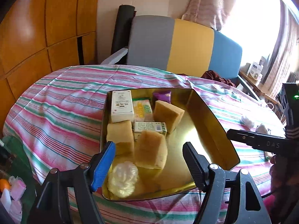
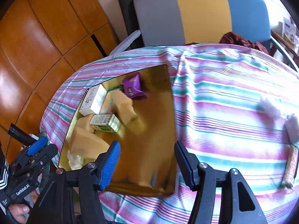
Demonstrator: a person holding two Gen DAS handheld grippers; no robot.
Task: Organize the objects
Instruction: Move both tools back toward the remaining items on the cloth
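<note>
A gold tin tray (image 1: 209, 115) lies on the striped cloth and also shows in the right wrist view (image 2: 149, 130). It holds three tan sponge blocks (image 1: 150, 149), a white box (image 1: 121, 105), a green-and-white carton (image 1: 149, 127), a yellow packet (image 1: 143, 110), a purple snack pack (image 1: 162, 96) and a clear crumpled wrapper (image 1: 123, 179). My left gripper (image 1: 149, 166) is open and empty above the tray's near end. My right gripper (image 2: 147, 164) is open and empty over the tray's near right part. The purple pack (image 2: 133, 86) lies at the tray's far end.
A striped cloth (image 2: 224, 112) covers the round table. White crumpled wrappers (image 2: 269, 104) and a tan bar (image 2: 290, 166) lie at its right side. A grey, yellow and blue chair (image 1: 186, 44) stands behind. Wooden cabinets (image 1: 37, 37) are to the left.
</note>
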